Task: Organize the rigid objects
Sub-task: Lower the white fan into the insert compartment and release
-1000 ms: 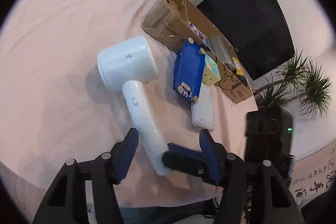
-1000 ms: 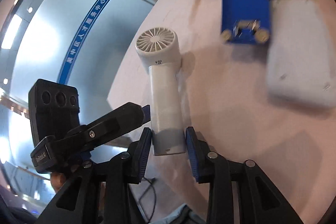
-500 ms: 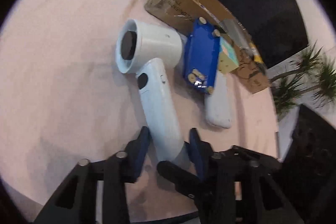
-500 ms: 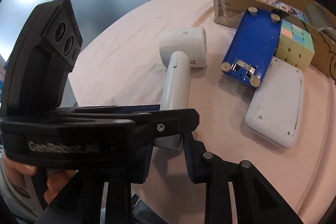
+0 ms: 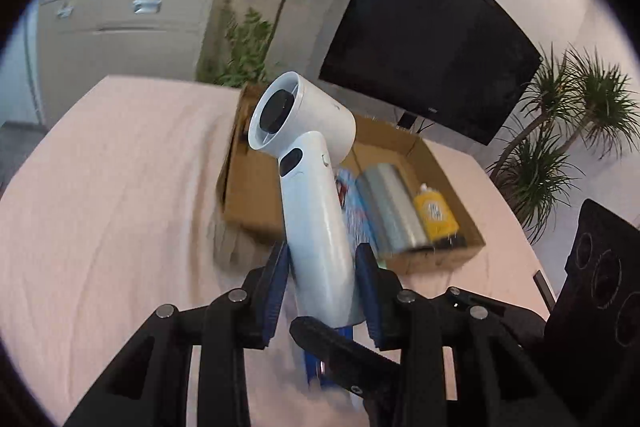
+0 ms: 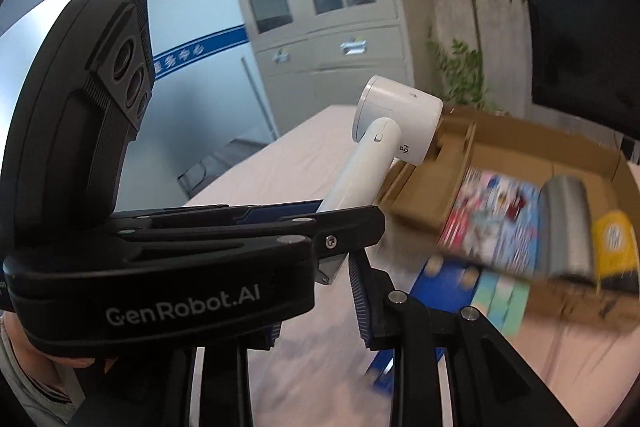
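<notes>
Your left gripper (image 5: 323,283) points forward and slightly upward, its blue-padded fingers (image 5: 276,283) closed against both sides of the white hair dryer (image 5: 316,227) handle, holding it lifted with the head tilted up and away. Your right gripper (image 6: 320,301) sits just beside the left and crosses under it; its blue pads (image 6: 359,301) flank the handle's butt end. Contact there is hidden by the left gripper's body. Your left hand (image 6: 24,347) shows at the frame edge, wrapped around the grip.
</notes>
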A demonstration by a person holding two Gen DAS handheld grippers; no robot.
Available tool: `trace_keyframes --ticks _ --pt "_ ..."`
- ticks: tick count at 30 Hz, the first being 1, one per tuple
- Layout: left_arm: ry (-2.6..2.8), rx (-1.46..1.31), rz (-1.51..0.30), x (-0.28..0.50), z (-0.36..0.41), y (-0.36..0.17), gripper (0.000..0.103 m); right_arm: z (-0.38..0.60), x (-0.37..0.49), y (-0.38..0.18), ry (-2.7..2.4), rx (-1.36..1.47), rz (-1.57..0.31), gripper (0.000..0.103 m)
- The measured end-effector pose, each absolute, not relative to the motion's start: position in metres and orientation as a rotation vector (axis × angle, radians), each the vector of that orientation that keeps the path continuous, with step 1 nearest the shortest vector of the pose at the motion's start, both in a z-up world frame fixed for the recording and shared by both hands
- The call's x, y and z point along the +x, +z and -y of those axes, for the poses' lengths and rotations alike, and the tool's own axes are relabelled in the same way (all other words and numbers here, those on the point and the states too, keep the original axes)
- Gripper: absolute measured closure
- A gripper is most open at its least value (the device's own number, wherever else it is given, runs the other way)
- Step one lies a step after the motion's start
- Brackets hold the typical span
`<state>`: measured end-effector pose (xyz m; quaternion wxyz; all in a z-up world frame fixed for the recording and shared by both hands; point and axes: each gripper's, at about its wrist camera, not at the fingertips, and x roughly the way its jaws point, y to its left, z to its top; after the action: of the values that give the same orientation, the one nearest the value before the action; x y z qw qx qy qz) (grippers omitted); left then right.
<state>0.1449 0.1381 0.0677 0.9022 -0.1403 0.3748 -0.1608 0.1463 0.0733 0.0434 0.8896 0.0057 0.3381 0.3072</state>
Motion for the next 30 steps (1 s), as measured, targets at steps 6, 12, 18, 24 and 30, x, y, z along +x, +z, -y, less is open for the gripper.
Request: trace_keyframes --ticks 6,12,18,24,30 --pt "-0.410 -0.360 -0.833 0.258 -0.151 0.045 0.070 -0.075 0.264 0.030 0.584 0.026 -0.777 0.076" --pt "-0.444 -0.483 -0.989 0.322 -0.172 -0.026 0.070 -0.082 0.321 -0.030 0.553 0.058 -0.964 0.075" --pt "-0.432 -0.523 -0.991 0.314 -0.179 -0.036 0.070 -0.091 0.322 -0.047 0.536 0.048 -0.981 0.074" --pt "-0.415 -0.462 -1.027 0.302 -0.171 -0.030 0.070 -0.083 0.298 -0.031 0.558 0.025 -0.980 0.062" --pt "-0.284 -0.249 -0.834 0.227 -0.173 0.013 0.022 -0.019 0.222 0.007 0.591 0.048 -0.812 0.001"
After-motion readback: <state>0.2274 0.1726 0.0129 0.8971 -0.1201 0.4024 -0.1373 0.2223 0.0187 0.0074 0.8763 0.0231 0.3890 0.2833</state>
